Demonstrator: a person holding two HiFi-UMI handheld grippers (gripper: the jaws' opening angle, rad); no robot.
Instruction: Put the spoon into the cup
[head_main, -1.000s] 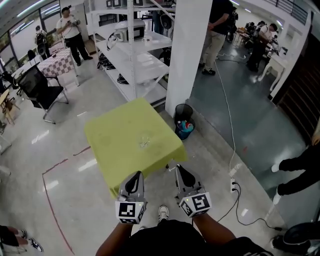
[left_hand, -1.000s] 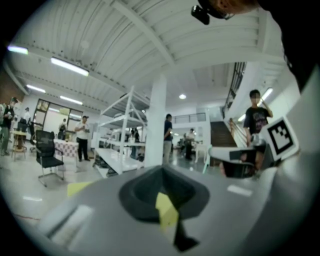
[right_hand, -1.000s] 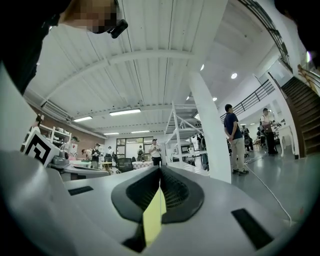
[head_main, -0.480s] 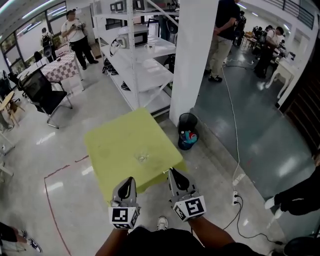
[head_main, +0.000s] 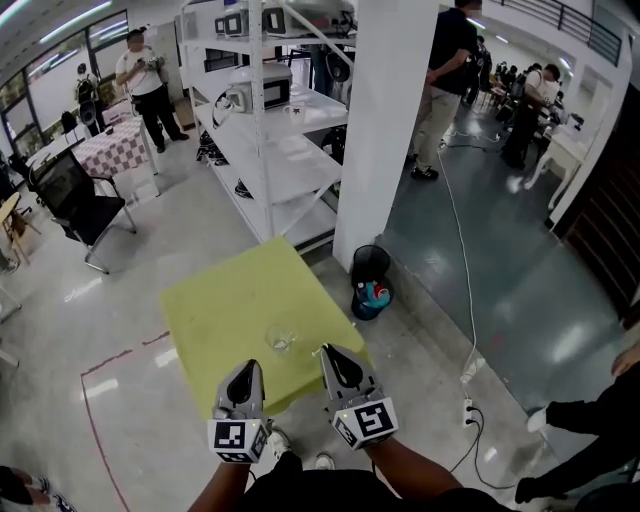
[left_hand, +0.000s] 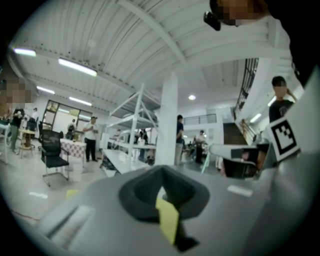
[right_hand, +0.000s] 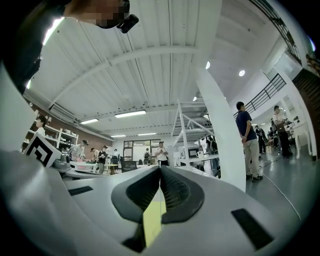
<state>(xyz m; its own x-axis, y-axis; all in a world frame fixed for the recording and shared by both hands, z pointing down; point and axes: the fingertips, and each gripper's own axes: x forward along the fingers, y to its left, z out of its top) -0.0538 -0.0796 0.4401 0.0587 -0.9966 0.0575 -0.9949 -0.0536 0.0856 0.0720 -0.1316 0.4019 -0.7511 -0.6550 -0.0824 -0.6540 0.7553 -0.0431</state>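
Observation:
A small clear glass cup (head_main: 280, 340) stands near the front edge of a table under a yellow-green cloth (head_main: 225, 305). I cannot make out a spoon at this distance. In the head view my left gripper (head_main: 246, 369) and my right gripper (head_main: 326, 352) hover over the table's near edge, on either side of the cup and a little short of it. Both are shut with nothing held. The left gripper view shows its gripper (left_hand: 160, 173) pointing up into the room, and so does the right gripper view with its gripper (right_hand: 160, 171); neither shows the table.
A black bin (head_main: 371, 282) with colourful items stands right of the table by a white pillar (head_main: 385, 130). White shelving (head_main: 270, 120) rises behind. A cable (head_main: 462, 270) runs across the floor at the right. People stand at the back, and an office chair (head_main: 75, 200) at the left.
The table and cup have come closer in the head view. Both grippers now reach over the table's near edge; their jaws stay shut.

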